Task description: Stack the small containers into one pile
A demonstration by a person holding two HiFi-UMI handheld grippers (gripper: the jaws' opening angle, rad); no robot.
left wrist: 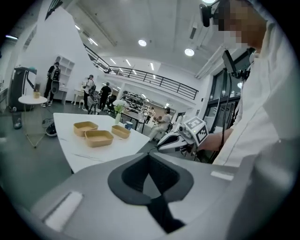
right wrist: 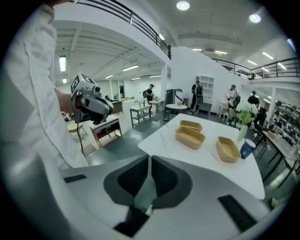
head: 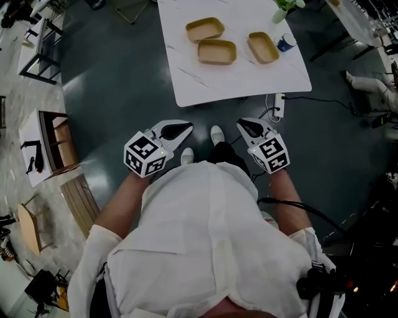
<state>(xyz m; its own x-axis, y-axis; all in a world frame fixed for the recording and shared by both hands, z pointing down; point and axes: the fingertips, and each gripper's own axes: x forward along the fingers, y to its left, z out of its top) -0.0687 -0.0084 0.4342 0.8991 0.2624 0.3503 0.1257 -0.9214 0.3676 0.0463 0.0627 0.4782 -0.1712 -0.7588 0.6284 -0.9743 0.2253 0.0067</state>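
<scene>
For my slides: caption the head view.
Left hand-held gripper and right hand-held gripper, both shut, short of a white marble table with three unstacked tan rectangular containers.

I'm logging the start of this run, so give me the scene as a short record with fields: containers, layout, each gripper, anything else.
containers: three, tan, open-topped: left container, middle container, right container
layout: side by side on the white table, none nested
left gripper: shut, empty, short of the table
right gripper: shut, empty, short of the table
other items: blue cup and vase near the right container
</scene>
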